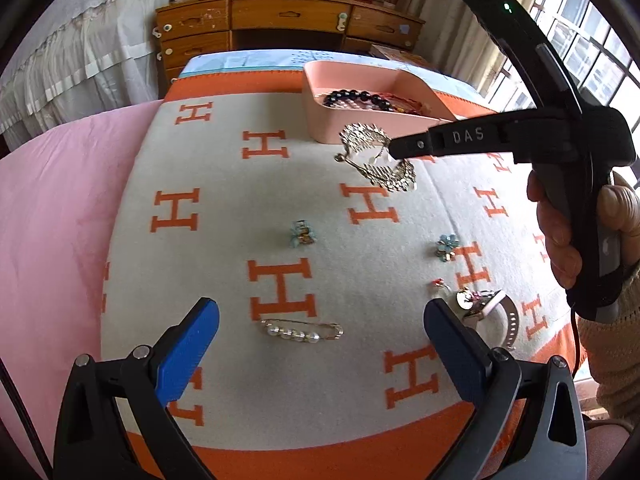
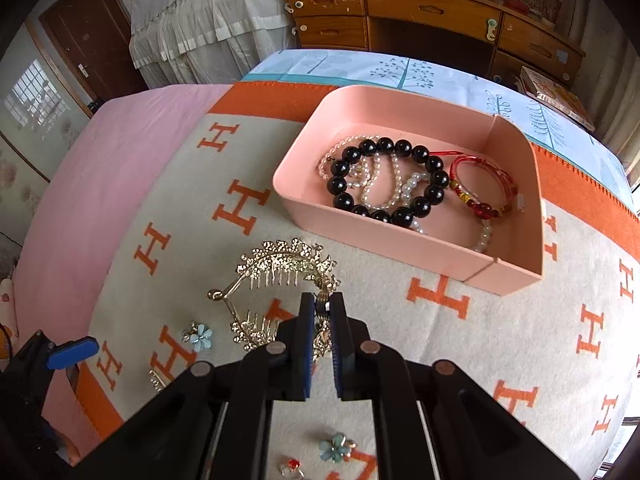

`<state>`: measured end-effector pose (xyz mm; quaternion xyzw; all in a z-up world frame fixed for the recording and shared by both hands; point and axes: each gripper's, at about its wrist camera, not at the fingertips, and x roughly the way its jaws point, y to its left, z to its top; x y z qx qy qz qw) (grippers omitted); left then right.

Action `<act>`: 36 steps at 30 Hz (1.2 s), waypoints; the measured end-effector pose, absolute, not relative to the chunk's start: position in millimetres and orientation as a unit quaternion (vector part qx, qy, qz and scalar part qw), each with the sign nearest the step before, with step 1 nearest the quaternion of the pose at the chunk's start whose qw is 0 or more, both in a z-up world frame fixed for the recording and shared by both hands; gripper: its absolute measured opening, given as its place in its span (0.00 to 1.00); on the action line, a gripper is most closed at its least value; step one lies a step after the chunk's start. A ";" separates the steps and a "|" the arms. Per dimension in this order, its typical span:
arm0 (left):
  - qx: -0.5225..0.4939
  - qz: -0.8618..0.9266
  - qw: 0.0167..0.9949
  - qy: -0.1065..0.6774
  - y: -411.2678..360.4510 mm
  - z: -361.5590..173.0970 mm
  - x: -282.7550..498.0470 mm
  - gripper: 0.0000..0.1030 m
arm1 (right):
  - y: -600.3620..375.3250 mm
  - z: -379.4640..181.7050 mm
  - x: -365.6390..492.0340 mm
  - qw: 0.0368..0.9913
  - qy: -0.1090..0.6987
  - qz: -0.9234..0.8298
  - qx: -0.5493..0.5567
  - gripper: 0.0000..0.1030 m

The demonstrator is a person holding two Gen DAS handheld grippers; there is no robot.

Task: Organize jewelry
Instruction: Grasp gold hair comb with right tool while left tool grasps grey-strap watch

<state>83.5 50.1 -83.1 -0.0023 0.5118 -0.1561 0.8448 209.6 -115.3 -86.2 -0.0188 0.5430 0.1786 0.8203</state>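
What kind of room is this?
Probably a bedroom. The jewelry lies on a blanket spread over a bed, a wooden desk with drawers stands behind it, and a window lets in daylight.

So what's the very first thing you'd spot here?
The sparkly gold hair comb, pinched in the shut right gripper just in front of the pink tray. Next, the black bead bracelet lying in that tray among pearls. All around is the blanket with big orange H letters.
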 end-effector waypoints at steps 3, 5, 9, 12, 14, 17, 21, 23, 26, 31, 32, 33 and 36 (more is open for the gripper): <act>0.018 -0.193 0.838 0.510 24.5 -80.1 75.9 0.95 | -126.3 -70.1 199.4 0.830 0.528 0.182 -0.007 0.07; 0.039 -0.217 0.834 0.506 4.6 -79.4 69.7 0.92 | -132.3 -59.7 193.7 0.835 0.518 0.186 -0.003 0.07; 0.088 -0.253 0.822 0.502 -32.8 -82.6 59.5 0.74 | -139.0 -44.5 182.9 0.844 0.502 0.192 0.000 0.07; 0.116 -0.266 0.817 0.499 -52.7 -85.3 56.4 0.69 | -143.5 -38.4 176.8 0.846 0.495 0.197 0.005 0.07; 0.125 -0.275 0.810 0.503 -62.1 -87.9 56.1 0.69 | -148.4 -36.1 173.4 0.848 0.491 0.199 0.006 0.07; 0.132 -0.282 0.799 0.515 -70.7 -94.1 54.7 0.66 | -153.5 -35.3 170.3 0.850 0.487 0.199 0.010 0.07; 0.123 -0.279 0.782 0.544 -72.1 -106.9 57.3 0.43 | -162.9 -36.2 168.6 0.852 0.484 0.196 0.020 0.07; 0.112 -0.274 0.772 0.563 -70.6 -114.8 60.5 0.26 | -165.8 -37.4 166.9 0.853 0.484 0.195 0.024 0.07; 0.107 -0.267 0.769 0.571 -67.1 -120.1 61.2 0.15 | -169.2 -39.4 166.3 0.853 0.484 0.194 0.030 0.07; 0.082 -0.277 0.762 0.580 -62.7 -122.2 60.9 0.05 | -173.1 -40.0 164.7 0.854 0.482 0.193 0.040 0.07; 0.075 -0.278 0.762 0.580 -61.1 -121.2 61.2 0.05 | -173.8 -39.0 164.0 0.854 0.481 0.193 0.042 0.07; 0.069 -0.278 0.764 0.578 -58.8 -119.5 61.5 0.05 | -174.5 -37.4 163.1 0.855 0.478 0.194 0.044 0.07; 0.054 -0.276 0.775 0.565 -52.6 -109.0 63.4 0.05 | -177.1 -30.6 160.3 0.860 0.469 0.195 0.047 0.07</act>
